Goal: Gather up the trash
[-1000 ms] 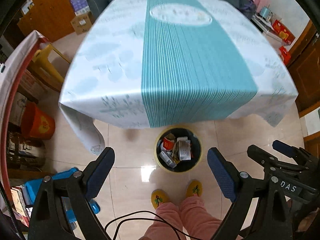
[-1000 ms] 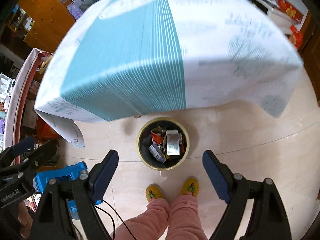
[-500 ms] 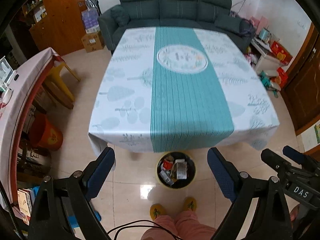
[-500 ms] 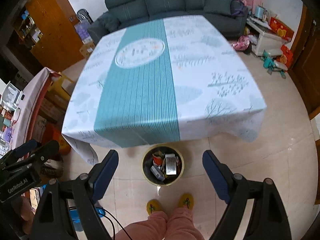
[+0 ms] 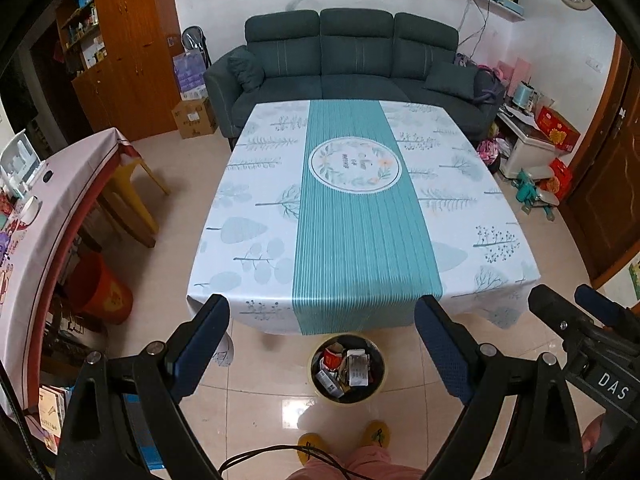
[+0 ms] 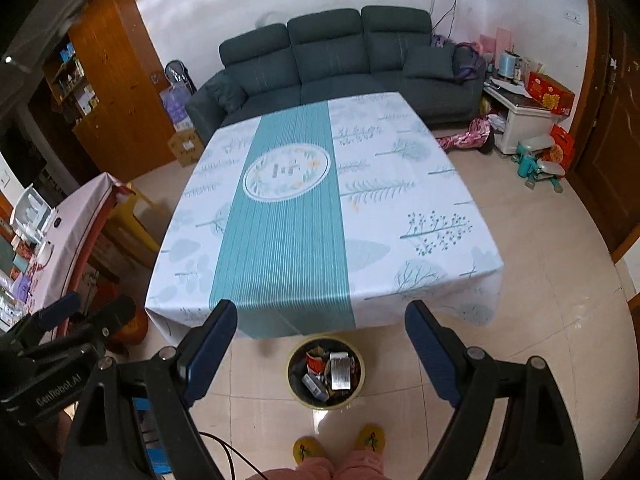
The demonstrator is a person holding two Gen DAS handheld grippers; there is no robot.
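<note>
A round bin with a pale yellow rim stands on the floor at the table's near edge, holding several pieces of trash, among them a silver packet and a red wrapper; it shows in the right wrist view too. My left gripper is open and empty, held high above the bin. My right gripper is open and empty, also high above it. The table wears a white and teal cloth with nothing on it.
A dark green sofa stands behind the table. A side table with small items and a yellow stool are at the left. An orange bucket sits on the floor. Boxes and clutter lie at the right.
Both grippers have risen and tilted up, so the whole table top and the sofa come into view. The bin looks smaller and lower. Both stay open.
</note>
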